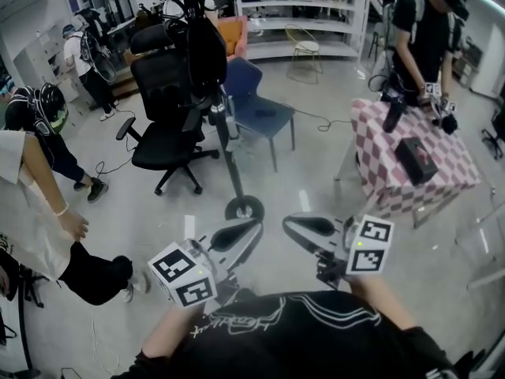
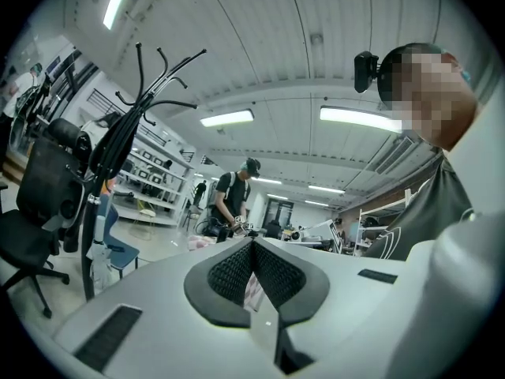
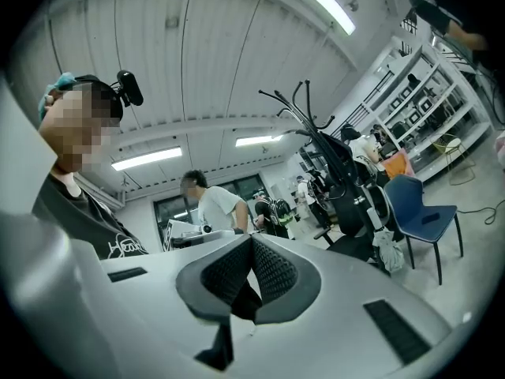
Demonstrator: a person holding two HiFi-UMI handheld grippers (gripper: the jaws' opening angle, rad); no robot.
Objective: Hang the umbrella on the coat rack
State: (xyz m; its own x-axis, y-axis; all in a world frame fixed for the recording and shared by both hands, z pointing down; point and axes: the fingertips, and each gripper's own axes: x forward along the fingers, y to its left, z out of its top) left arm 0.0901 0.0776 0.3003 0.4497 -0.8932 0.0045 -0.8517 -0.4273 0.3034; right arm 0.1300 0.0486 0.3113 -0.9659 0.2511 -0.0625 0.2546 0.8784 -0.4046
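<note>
Pale workshop floor [image 1: 308,172] spreads beneath the left gripper [image 1: 237,238] and right gripper [image 1: 306,229], held side by side, both closed on nothing. Just beyond, a dark umbrella [image 1: 207,54] hangs on the coat rack [image 1: 245,208] beside a black office chair [image 1: 166,109]. A checkered table [image 1: 418,188] stands farther right.

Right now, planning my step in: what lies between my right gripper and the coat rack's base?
Nothing; the head view shows only bare floor between the right gripper and the coat rack's base.
</note>
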